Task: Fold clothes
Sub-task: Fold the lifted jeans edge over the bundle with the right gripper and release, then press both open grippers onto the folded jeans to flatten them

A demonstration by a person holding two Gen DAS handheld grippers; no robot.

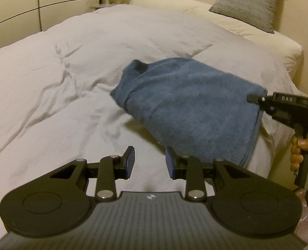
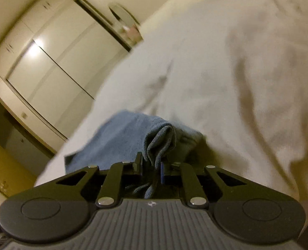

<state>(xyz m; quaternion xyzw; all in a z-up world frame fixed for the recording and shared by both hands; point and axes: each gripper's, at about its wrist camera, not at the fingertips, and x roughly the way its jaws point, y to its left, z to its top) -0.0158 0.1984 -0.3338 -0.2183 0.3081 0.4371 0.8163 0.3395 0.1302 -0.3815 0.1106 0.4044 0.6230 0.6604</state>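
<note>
A: Left gripper (image 1: 150, 160) — jaws apart, nothing between them, hovering over the bed (image 1: 60, 83) just beside the near edge of the blue towel (image 1: 187, 104)

B: Right gripper (image 2: 151, 166)?

A: Clamped on a bunched corner of the towel, cloth pinched between the pads. From the left wrist view it bites the towel's right edge, hand (image 1: 299, 152) on the grip

B: Towel position?

A: Folded, lying on the white duvet — grey pillow (image 1: 249, 2) well beyond it
</note>
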